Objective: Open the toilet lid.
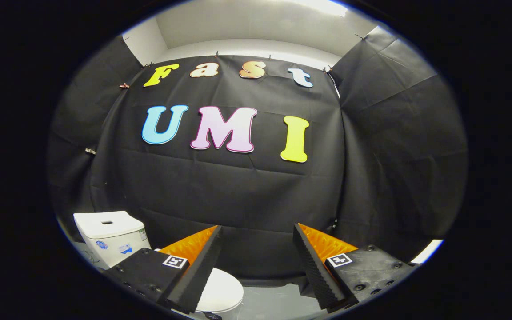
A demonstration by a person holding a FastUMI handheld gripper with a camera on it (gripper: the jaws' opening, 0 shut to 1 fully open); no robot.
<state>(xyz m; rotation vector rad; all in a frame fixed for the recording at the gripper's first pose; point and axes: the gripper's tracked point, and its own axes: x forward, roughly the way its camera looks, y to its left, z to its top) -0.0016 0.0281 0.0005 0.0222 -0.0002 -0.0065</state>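
Observation:
A white toilet stands low and to the left of my fingers. Its boxy tank (109, 238) rises beyond the left finger, with a flush slot on top and stickers on its front. The rounded white lid (220, 291) lies flat and shut, showing just right of the left finger (196, 266), which covers part of it. My gripper (256, 233) is open, held above and behind the lid, with a wide gap and nothing between the fingers.
Black cloth walls close in the booth at the back and on both sides. A grey floor (274, 302) shows between the fingers below the cloth. A white strip (427, 251) sits low at the right, beyond the right finger.

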